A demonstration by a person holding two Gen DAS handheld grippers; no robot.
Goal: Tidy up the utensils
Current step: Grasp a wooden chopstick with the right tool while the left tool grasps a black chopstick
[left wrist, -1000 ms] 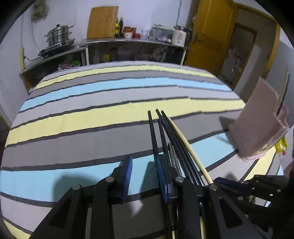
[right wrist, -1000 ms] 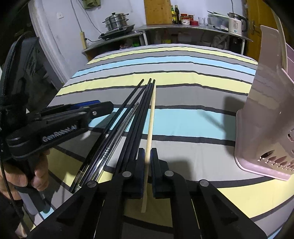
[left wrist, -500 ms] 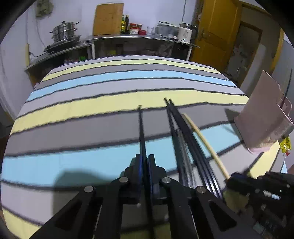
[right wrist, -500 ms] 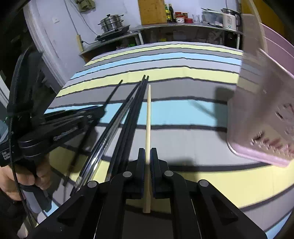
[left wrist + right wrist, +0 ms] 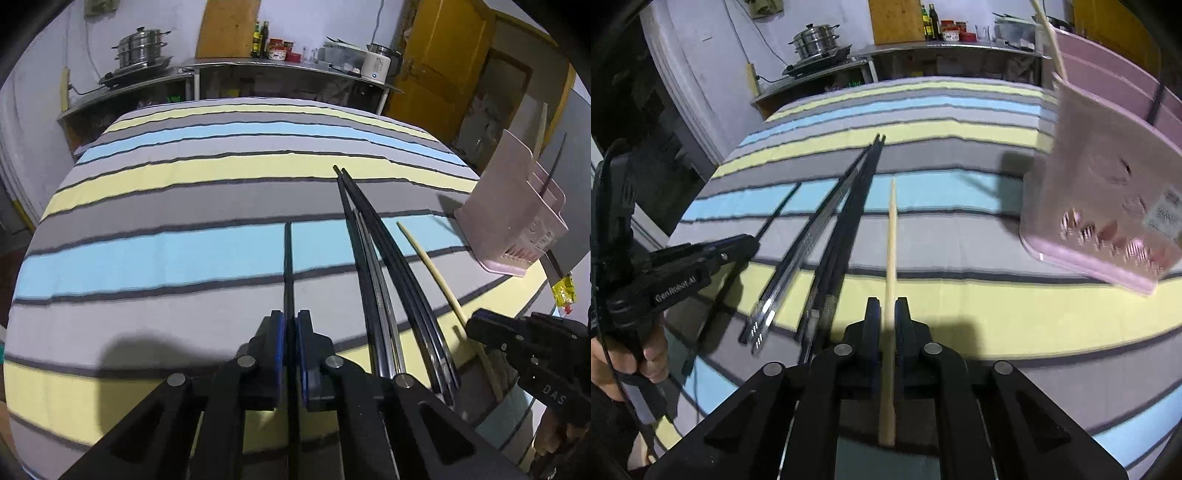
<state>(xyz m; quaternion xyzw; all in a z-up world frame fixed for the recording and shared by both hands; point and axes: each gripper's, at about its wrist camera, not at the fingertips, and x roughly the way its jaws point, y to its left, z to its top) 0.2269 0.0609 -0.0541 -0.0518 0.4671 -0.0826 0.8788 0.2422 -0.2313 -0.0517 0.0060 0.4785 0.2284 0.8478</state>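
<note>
My left gripper (image 5: 290, 321) holds one black chopstick (image 5: 288, 266) between its blue pads, pointing forward over the striped cloth; its jaws are opening slightly. To its right lies a bundle of black and metal chopsticks (image 5: 369, 251). A wooden chopstick (image 5: 892, 236) runs between the jaws of my right gripper (image 5: 888, 306). These jaws are opening, and a thin gap shows at the left pad. The pink utensil holder (image 5: 1108, 184) stands just right of it, with a wooden and a black chopstick upright inside. The left gripper (image 5: 738, 243) shows at the left edge, in a person's hand.
The table wears a cloth (image 5: 184, 177) striped yellow, blue and grey. A small yellow packet (image 5: 563, 291) lies behind the holder. Beyond the table are a steel counter with a steamer pot (image 5: 142, 48), bottles and a kettle, and a yellow door (image 5: 443, 74).
My left gripper shut on one black chopstick and drew it left, away from the bundle. My right gripper moved the wooden chopstick toward the pink holder, and its pads eased apart.
</note>
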